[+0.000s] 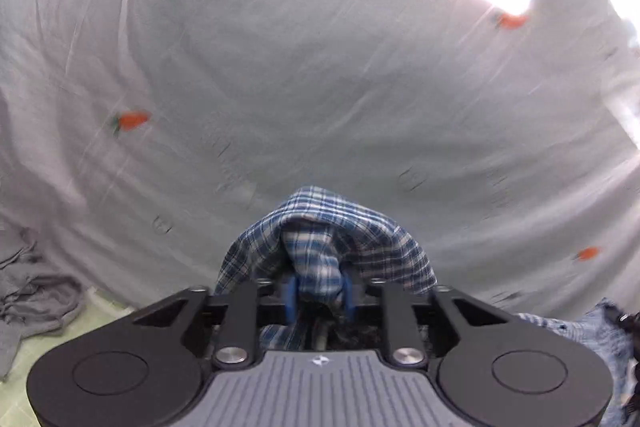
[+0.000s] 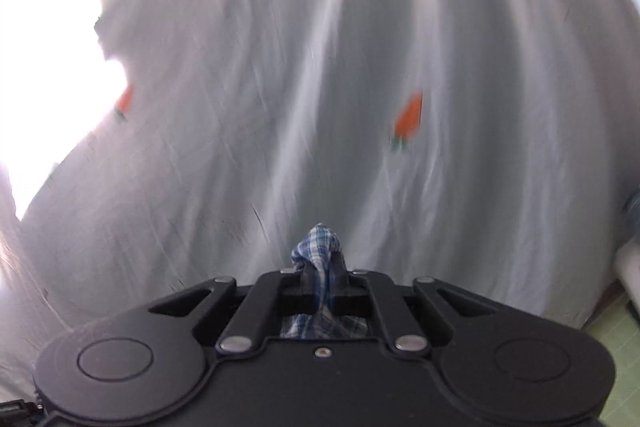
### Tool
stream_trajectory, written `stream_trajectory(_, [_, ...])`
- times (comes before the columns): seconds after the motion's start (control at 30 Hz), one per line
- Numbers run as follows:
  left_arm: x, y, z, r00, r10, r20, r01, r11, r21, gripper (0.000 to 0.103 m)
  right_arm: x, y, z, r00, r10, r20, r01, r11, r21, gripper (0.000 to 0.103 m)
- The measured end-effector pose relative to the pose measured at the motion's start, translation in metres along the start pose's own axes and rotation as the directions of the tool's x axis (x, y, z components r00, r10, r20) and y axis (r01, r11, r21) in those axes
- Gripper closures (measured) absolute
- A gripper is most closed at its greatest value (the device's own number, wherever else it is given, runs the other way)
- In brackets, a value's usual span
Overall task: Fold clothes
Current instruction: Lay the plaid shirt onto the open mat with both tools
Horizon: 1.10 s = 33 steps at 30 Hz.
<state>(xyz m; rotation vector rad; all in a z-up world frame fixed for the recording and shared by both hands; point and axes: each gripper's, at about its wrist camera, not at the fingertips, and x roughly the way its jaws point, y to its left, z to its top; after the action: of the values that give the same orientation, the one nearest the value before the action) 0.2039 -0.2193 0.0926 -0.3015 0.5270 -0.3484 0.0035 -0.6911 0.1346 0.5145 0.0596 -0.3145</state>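
Note:
A blue and white plaid garment (image 1: 320,227) is bunched between the blue pads of my left gripper (image 1: 319,291), which is shut on it. More of the same plaid cloth hangs at the lower right of the left wrist view. In the right wrist view a narrow fold of the plaid garment (image 2: 318,247) sticks up between the black fingers of my right gripper (image 2: 320,273), which is shut on it. Both views are blurred by motion.
A pale sheet with small orange carrot prints (image 1: 280,67) fills the background of both views (image 2: 360,107). A crumpled grey garment (image 1: 32,287) lies at the lower left on a light green surface (image 1: 108,303). Bright glare washes out the upper corners.

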Motion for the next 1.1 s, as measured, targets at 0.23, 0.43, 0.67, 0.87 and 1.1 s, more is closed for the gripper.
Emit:
stream_trajectory(0.23, [0.03,0.039,-0.078,0.965,0.142,-0.221,-0.147,0.989,-0.004,0.027,0.036,-0.015,-0.109,0.929,-0.291,-0.228,0.257,0.951,-0.169,0.0])
stream_trajectory(0.43, [0.005,0.085,-0.172,0.864,0.201,-0.462,-0.266,0.961,-0.079,0.027,-0.004,-0.036,-0.218,0.799,-0.326,-0.506,0.31,0.943,-0.118,0.003])
stream_trajectory(0.67, [0.007,0.084,-0.217,0.808,0.178,-0.562,-0.256,0.965,-0.062,0.027,0.005,-0.015,-0.276,0.679,-0.225,-0.698,0.252,0.965,-0.065,0.009])
stream_trajectory(0.87, [0.013,0.074,-0.22,0.827,0.156,-0.54,-0.179,0.984,0.01,0.035,0.004,-0.014,-0.297,0.606,-0.257,-0.753,0.273,0.956,-0.107,0.03])
stream_trajectory(1.1, [0.007,0.095,-0.217,0.839,0.163,-0.519,-0.194,0.981,-0.005,0.087,-0.019,-0.038,-0.295,0.617,-0.181,-0.766,0.281,0.96,0.0,0.101])
